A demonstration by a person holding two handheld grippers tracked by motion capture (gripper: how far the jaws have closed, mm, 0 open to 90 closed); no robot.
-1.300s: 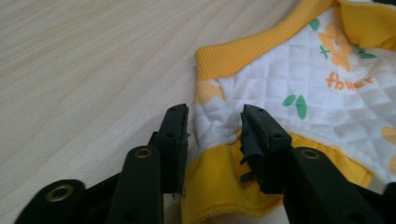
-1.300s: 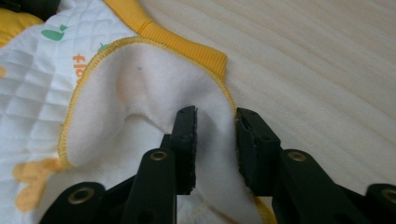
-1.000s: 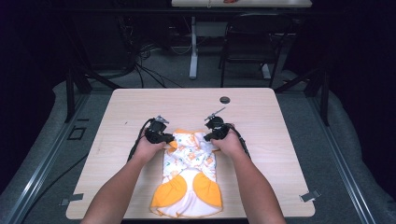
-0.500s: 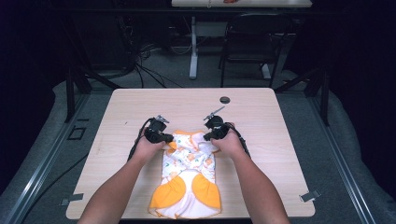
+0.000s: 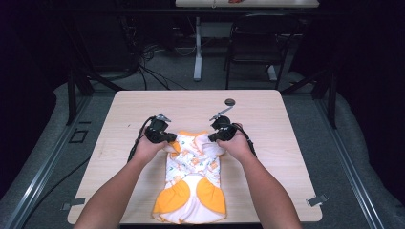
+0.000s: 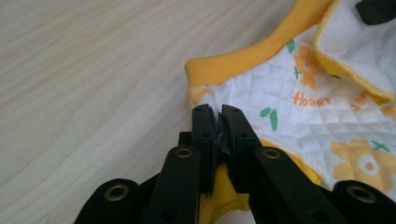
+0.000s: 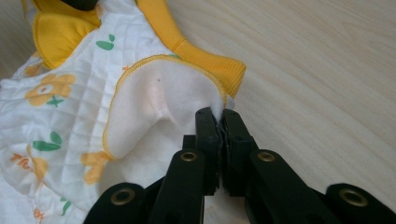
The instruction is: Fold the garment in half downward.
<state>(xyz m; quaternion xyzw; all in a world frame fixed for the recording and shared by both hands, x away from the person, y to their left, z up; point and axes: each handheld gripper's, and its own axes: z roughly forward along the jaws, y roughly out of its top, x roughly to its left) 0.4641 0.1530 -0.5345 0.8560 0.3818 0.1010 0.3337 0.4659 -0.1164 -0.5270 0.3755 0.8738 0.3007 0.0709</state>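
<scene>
A white quilted baby garment point(image 5: 193, 176) with orange flowers and yellow trim lies on the wooden table point(image 5: 267, 124), its yellow-edged end toward the front edge. My left gripper point(image 5: 171, 139) is shut on the garment's upper left corner, and its jaws have just been closing on the fabric. In the left gripper view the left gripper point(image 6: 218, 112) pinches the cloth beside the yellow ribbed band point(image 6: 243, 60). My right gripper point(image 5: 212, 137) is shut on the upper right corner, its jaws also having just closed. In the right gripper view the right gripper point(image 7: 217, 113) holds a folded white flap point(image 7: 154, 98).
A small dark round object point(image 5: 230, 101) sits near the table's far edge. Bare wood lies left, right and beyond the garment. Behind the table stand a chair point(image 5: 248, 52) and a desk leg point(image 5: 197, 47), with cables on the floor.
Both hands have risen slightly, lifting the garment's top edge, which now bunches between the two grippers. The lower part stays flat on the table.
</scene>
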